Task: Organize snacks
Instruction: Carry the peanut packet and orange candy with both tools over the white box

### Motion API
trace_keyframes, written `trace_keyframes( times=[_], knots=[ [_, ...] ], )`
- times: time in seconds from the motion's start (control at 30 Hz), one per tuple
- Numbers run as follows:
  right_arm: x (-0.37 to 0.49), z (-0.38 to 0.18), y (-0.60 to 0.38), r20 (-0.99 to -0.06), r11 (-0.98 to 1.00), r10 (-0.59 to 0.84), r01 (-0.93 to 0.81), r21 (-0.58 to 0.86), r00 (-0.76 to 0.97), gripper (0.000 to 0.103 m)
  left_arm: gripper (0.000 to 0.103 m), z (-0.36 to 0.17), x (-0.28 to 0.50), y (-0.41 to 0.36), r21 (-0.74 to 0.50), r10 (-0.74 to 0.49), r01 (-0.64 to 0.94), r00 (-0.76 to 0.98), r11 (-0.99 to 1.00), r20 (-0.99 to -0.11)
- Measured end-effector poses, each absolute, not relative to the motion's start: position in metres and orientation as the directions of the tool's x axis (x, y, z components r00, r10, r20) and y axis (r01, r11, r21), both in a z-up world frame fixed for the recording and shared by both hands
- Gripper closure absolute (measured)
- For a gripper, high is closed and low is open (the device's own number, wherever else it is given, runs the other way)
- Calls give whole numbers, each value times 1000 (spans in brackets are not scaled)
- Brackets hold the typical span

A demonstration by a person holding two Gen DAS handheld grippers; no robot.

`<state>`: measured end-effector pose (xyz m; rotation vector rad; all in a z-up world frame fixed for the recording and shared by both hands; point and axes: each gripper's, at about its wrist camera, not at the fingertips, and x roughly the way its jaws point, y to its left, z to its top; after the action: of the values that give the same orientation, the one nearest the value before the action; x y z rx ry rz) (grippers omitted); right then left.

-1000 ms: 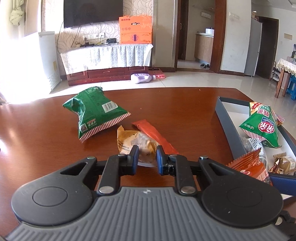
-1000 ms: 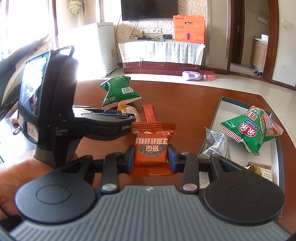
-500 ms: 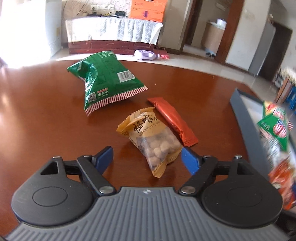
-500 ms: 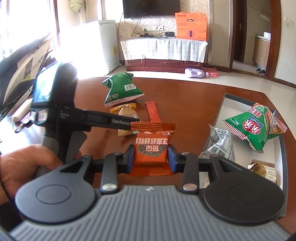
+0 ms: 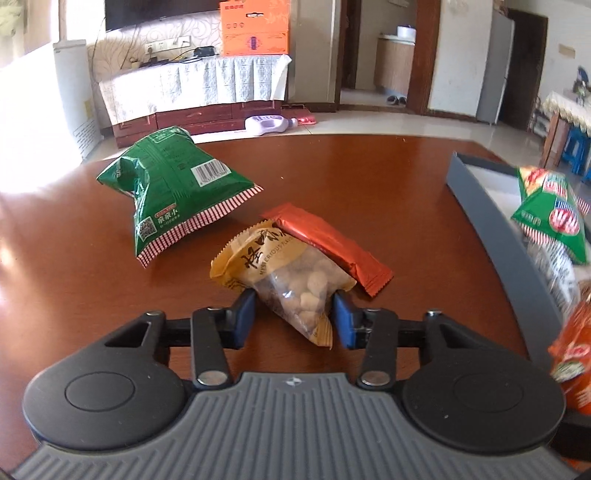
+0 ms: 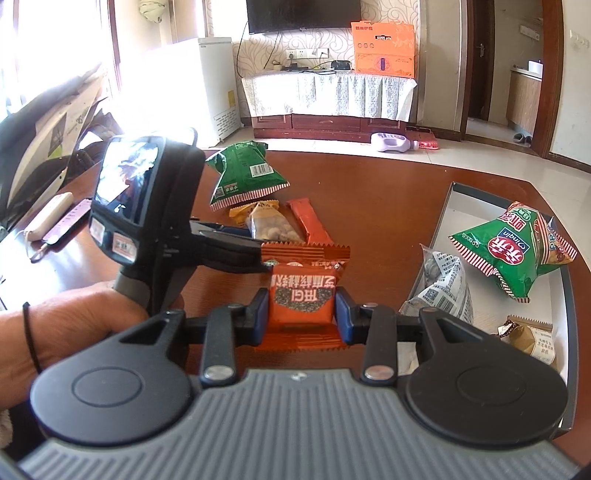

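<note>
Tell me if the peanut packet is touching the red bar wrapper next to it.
Touching. In the left wrist view the red bar wrapper lies against the peanut packet's right edge and overlaps its top corner, with no gap showing.

On the table, three loose snacks: one green bag at 11 o'clock, one peanut packet, one red bar. In the tray at 3 o'clock, three packets: green, white, tan. One orange packet held.

A home living room. A wall television hangs above a cloth-draped cabinet (orange gift box on top). Tiled floor leads toward a kitchen doorway.
</note>
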<state>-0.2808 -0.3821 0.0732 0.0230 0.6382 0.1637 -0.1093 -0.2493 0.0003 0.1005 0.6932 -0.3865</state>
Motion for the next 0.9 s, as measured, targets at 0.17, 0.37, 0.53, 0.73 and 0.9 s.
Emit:
trace_keyframes(
  times=[0.17, 0.37, 0.53, 0.73, 0.9],
  knots=[
    [-281, 74, -384, -588, 987, 157, -140, 75, 794, 63, 58, 12, -116, -244, -40, -316, 368, 732, 929, -604],
    [-282, 78, -386, -570, 988, 156, -140, 73, 806, 63, 59, 29, -127, -238, -44, -334, 377, 754, 925, -565],
    [-284, 82, -389, -560, 989, 146, -131, 66, 816, 63, 59, 38, -136, -250, -41, -356, 402, 753, 915, -554],
    [-286, 83, -398, -557, 994, 111, -98, 53, 823, 63, 59, 48, -151, -270, -38, -387, 436, 752, 899, -534],
    [-290, 84, -410, -552, 996, 84, -65, 54, 830, 63, 59, 52, -158, -284, -40, -409, 459, 744, 888, -528]
  ],
)
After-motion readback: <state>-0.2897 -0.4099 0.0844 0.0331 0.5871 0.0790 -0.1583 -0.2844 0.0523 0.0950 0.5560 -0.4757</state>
